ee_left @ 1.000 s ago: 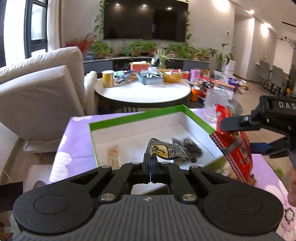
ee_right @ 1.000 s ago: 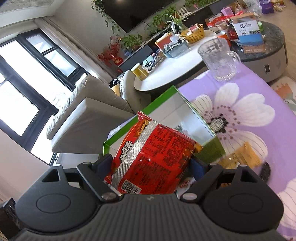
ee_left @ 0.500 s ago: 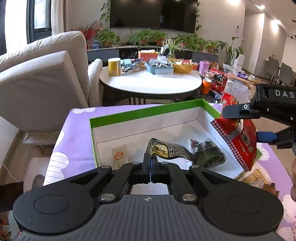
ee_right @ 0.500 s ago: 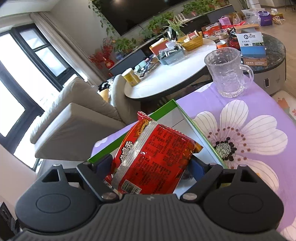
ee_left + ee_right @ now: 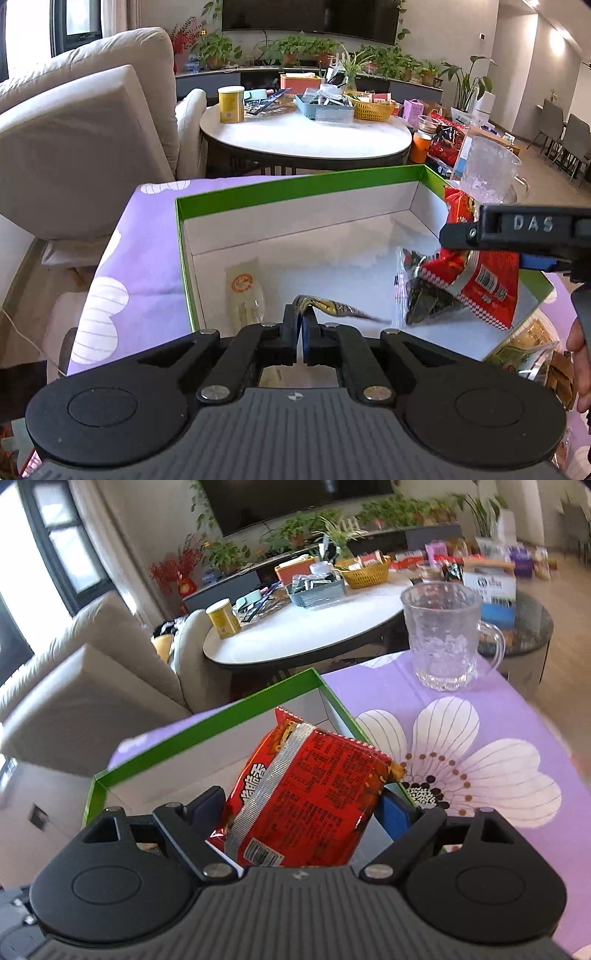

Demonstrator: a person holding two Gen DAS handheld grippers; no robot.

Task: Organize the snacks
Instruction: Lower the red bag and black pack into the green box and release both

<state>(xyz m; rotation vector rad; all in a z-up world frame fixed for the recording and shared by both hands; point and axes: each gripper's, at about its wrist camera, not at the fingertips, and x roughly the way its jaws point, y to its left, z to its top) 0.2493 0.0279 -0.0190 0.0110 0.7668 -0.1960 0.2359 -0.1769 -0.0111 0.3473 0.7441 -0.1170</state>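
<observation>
A green-rimmed white box lies on the purple flowered cloth. My left gripper hangs low over its near side, pinching a gold-and-black snack packet; its jaws are opening slightly with the packet still between them. My right gripper grips a red instant-noodle packet by its sides, and its jaws are opening a little. In the left wrist view the red packet tilts down inside the box's right end. It overlaps a dark clear-wrapped snack on the box floor.
A pale flat packet lies at the box's left. Loose snack packets rest on the cloth right of the box. A glass mug stands beyond the box's far right corner. Behind are a cluttered round table and a beige sofa.
Both grippers have sunk toward the box. The red packet has come over the right wall and down inside. The gold packet is lower, near the box floor.
</observation>
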